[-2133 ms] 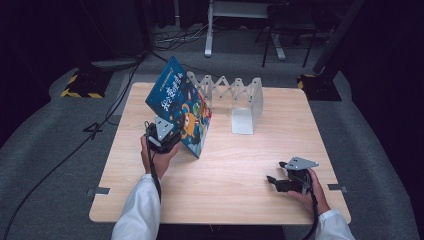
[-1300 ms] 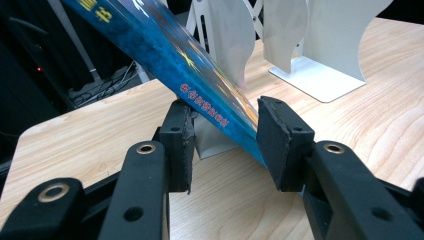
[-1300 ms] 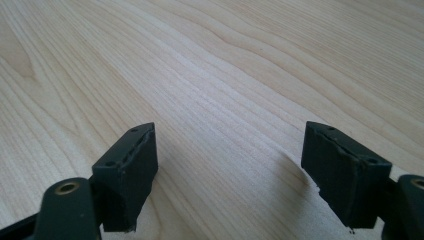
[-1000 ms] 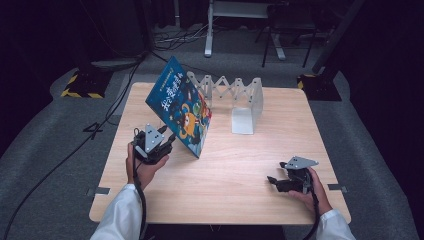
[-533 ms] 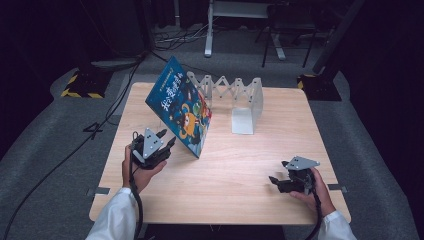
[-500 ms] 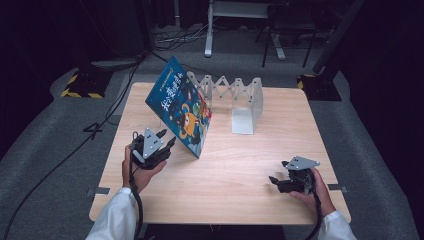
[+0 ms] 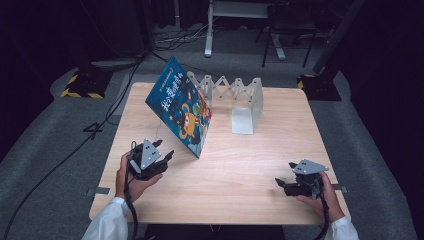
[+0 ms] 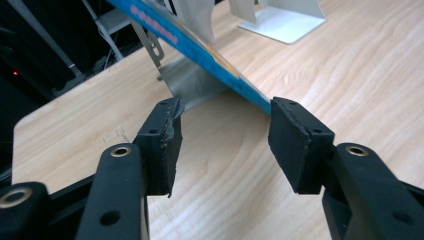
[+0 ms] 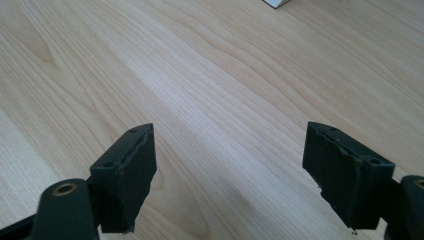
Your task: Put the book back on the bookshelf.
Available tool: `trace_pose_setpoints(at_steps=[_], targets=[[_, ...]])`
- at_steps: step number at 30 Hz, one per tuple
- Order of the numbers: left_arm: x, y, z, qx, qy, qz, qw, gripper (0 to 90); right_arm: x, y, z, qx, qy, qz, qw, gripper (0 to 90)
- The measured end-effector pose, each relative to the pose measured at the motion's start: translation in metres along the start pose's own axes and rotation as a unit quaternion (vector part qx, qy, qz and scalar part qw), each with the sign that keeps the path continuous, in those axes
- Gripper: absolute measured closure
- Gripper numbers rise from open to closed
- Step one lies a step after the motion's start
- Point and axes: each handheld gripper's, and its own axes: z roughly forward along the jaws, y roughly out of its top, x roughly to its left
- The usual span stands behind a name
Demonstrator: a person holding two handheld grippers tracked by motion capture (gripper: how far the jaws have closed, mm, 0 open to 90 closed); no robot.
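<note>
A blue picture book [image 7: 181,107] leans tilted against a white expanding book rack [image 7: 235,92] at the back of the wooden table [image 7: 240,165]. My left gripper [image 7: 164,156] is open, a short way left of the book's lower corner, with nothing between its fingers. In the left gripper view the book's blue edge [image 8: 200,50] runs just past the open gripper [image 8: 222,132]. My right gripper [image 7: 280,184] rests near the front right edge, open and empty. The right gripper view has the open gripper [image 9: 230,160] over bare wood.
The rack's white end plate [image 7: 245,120] stands right of the book, and its foot [image 8: 280,22] appears in the left gripper view. Dark floor, cables and a yellow-black striped block [image 7: 80,85] lie beyond the table's left side.
My left gripper has let go of the book's lower edge and drawn back toward the front left. The book stays leaning on the rack. The right gripper has barely moved.
</note>
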Motion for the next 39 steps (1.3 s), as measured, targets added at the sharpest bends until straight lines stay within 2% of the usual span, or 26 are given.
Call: trace_pose_setpoints(at_steps=[5,15,16,18,19,20,26,30,35,39], targets=[[-0.001,-0.008,-0.002,0.009,-0.005,-0.003,0.9999,39.5,-0.003,-0.005,-0.006,-0.002,-0.007,0.006,1.0,22.0],[0.001,-0.032,-0.009,0.041,-0.04,-0.007,0.9983,27.1,-0.009,-0.02,-0.015,0.003,-0.019,0.015,0.9997,21.5],[0.001,-0.034,-0.01,0.048,-0.042,-0.008,0.9979,25.8,-0.01,-0.022,-0.016,0.004,-0.02,0.017,0.9996,21.5],[0.001,-0.04,-0.01,0.064,-0.031,-0.011,0.9974,22.4,-0.011,-0.026,-0.017,0.004,-0.021,0.022,0.9995,21.3],[0.001,-0.04,-0.01,0.064,-0.031,-0.011,0.9974,21.5,-0.012,-0.028,-0.018,0.006,-0.021,0.025,0.9995,20.9],[0.002,-0.046,-0.012,0.071,-0.042,-0.016,0.9965,20.2,-0.013,-0.03,-0.018,0.007,-0.021,0.028,0.9994,20.3],[0.003,-0.062,-0.015,0.084,-0.06,-0.025,0.9943,17.6,-0.018,-0.041,-0.02,0.009,-0.027,0.042,0.9987,18.5],[0.006,-0.076,-0.017,0.102,-0.057,-0.029,0.9927,16.5,-0.022,-0.049,-0.022,0.011,-0.033,0.054,0.9979,18.5],[0.008,-0.092,-0.019,0.133,-0.06,-0.029,0.9889,16.9,-0.025,-0.058,-0.024,0.013,-0.038,0.07,0.9968,18.5],[0.01,-0.103,-0.019,0.15,-0.07,-0.039,0.9855,16.7,-0.029,-0.064,-0.024,0.013,-0.038,0.09,0.9951,18.6]])
